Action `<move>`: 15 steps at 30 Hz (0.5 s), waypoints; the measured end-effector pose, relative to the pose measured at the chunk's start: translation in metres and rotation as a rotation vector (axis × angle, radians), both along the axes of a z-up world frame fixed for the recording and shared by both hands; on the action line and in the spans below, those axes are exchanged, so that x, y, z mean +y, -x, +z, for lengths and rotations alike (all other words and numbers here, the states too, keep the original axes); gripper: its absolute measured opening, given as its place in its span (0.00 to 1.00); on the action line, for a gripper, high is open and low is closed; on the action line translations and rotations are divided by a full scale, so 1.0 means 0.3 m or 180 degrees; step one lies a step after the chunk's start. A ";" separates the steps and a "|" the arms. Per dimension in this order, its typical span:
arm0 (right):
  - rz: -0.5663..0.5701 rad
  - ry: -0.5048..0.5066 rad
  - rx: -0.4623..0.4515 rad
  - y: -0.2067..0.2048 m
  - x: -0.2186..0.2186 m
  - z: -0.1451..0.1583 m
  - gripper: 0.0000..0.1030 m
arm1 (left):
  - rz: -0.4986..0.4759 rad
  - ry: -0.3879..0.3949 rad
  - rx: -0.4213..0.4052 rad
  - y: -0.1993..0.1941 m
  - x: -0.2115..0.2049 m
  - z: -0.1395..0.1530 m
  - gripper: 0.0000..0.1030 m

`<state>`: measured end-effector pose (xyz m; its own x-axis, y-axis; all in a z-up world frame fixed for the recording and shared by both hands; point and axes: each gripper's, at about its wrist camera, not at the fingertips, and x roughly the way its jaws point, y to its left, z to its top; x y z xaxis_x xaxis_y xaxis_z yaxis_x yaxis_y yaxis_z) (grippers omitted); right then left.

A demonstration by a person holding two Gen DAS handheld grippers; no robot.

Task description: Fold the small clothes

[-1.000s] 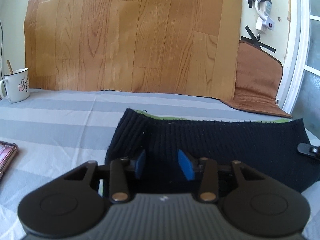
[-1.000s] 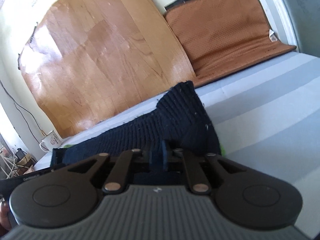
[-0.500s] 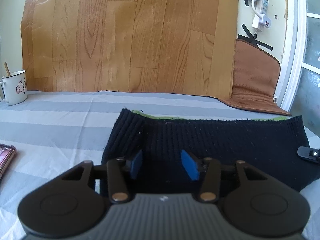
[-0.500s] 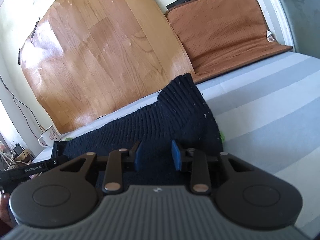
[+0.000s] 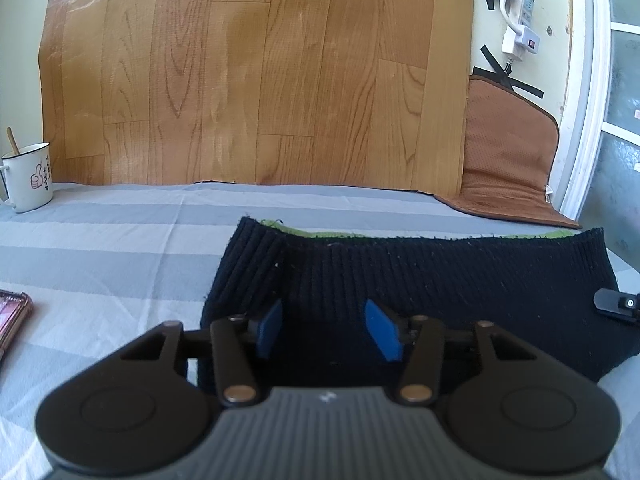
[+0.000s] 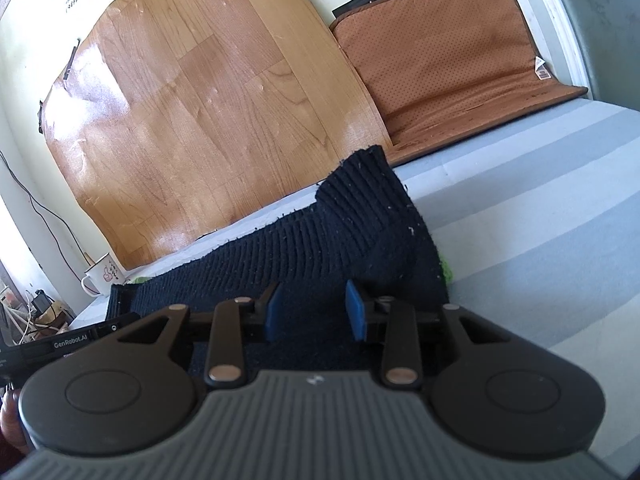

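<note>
At lower centre the right gripper [image 6: 315, 312] has just been opening; its blue jaws stand apart over the dark ribbed knit garment [image 6: 320, 236], not pressing it. The garment runs from centre toward the left on a grey-striped bedsheet [image 6: 540, 216], a green edge [image 6: 445, 270] showing at its right. A white mug [image 6: 100, 278] stands at left; a brown mat [image 6: 448, 60] leans upper right.

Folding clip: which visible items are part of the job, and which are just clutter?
Job: dark knit garment, left hand-held gripper, right hand-held gripper, both with jaws just opened.

Clutter: enamel mug, phone, brown mat, power strip.
</note>
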<state>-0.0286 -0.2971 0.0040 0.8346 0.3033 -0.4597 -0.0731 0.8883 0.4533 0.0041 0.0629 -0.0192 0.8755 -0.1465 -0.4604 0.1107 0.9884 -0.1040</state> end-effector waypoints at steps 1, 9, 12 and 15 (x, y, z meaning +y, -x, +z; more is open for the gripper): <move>-0.0001 0.0002 0.0000 0.000 0.000 0.000 0.37 | 0.0001 0.0000 0.0000 0.000 -0.001 0.000 0.47; 0.0012 -0.0014 -0.0004 0.000 -0.001 0.001 0.38 | 0.0010 0.0000 -0.0001 0.001 -0.002 0.000 0.48; 0.0011 -0.0016 -0.0004 0.000 -0.001 0.001 0.38 | 0.0010 -0.0004 -0.0003 0.001 -0.001 0.001 0.48; 0.0009 -0.0017 -0.0005 0.001 0.002 0.001 0.39 | 0.0003 -0.0015 -0.0009 0.003 -0.007 0.001 0.48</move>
